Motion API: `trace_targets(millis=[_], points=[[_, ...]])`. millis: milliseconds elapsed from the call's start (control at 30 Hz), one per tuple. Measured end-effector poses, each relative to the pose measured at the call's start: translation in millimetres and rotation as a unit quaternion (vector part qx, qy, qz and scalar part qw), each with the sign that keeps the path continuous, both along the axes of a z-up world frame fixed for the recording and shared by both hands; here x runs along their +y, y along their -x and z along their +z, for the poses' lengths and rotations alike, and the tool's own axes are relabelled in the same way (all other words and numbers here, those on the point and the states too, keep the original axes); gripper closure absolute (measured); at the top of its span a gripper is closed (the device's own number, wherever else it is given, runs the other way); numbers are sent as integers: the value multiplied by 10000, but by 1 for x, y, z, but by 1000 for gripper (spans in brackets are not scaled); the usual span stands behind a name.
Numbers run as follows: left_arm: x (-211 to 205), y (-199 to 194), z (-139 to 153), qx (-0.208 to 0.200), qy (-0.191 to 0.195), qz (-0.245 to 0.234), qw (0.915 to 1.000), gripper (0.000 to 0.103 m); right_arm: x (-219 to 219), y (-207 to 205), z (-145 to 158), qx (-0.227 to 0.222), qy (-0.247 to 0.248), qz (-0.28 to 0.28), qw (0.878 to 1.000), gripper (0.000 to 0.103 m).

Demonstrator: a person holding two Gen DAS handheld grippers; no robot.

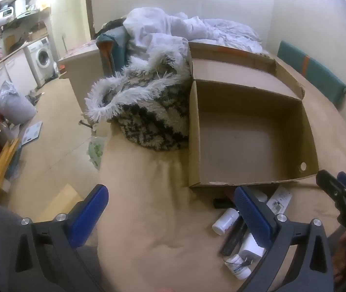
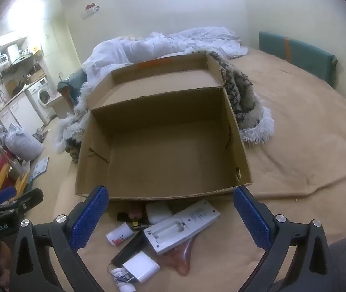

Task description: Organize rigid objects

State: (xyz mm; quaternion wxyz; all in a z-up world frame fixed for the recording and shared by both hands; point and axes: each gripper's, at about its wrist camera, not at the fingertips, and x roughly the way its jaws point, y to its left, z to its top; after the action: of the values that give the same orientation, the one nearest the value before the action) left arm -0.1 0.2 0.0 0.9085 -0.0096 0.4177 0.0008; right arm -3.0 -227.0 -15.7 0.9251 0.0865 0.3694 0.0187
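Both my tongs, left tongs (image 1: 170, 216) and right tongs (image 2: 170, 216), are wide open, holding nothing. The box (image 2: 163, 146) sits empty by the little pile, maybe bottles (image 2: 120, 234), ready for filling.

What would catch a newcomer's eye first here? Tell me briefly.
The open cardboard box on the tan bed cover, with nothing inside it. In front of it lies a small pile: a white remote with its battery bay open, a white charger and a small bottle.

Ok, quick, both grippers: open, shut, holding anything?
Left gripper: open, empty.
Right gripper: open, empty, over the remote.
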Motion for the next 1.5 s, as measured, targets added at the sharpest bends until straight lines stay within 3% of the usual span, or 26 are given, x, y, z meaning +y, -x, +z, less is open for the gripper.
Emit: trace_targets(millis=[1500], points=[[-1, 2, 4, -31, -86, 65, 9999, 0, 8, -4, -8, 118, 210, 17, 9997, 0]])
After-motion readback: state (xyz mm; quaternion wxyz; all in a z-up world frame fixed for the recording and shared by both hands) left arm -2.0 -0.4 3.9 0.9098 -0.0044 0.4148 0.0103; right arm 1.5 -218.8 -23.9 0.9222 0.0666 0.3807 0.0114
